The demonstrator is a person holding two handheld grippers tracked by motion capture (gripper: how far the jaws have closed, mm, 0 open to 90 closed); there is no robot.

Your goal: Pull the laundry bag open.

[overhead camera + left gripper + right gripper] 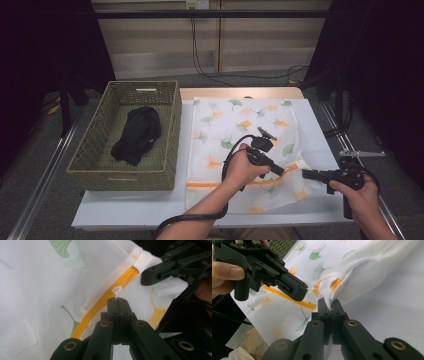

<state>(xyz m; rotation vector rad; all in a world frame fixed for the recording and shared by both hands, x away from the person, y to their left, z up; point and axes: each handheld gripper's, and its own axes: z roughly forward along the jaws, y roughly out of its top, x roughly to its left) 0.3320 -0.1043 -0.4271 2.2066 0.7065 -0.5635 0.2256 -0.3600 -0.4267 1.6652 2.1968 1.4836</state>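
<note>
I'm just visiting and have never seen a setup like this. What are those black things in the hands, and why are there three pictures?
A person holds a hand-worked gripping tool in each hand; there is no robot arm. One picture looks down from above the table. The other two come from cameras riding on each tool, looking along its black jaws. On the table lie a white mesh bag with a leaf print and an orange zipper, and a woven basket holding a black cloth. The left tool is shut on the zipper's white pull. The right tool is shut on the bag's edge.

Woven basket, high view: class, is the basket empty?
No: a crumpled black garment lies inside the woven basket left of the mesh bag.
</note>
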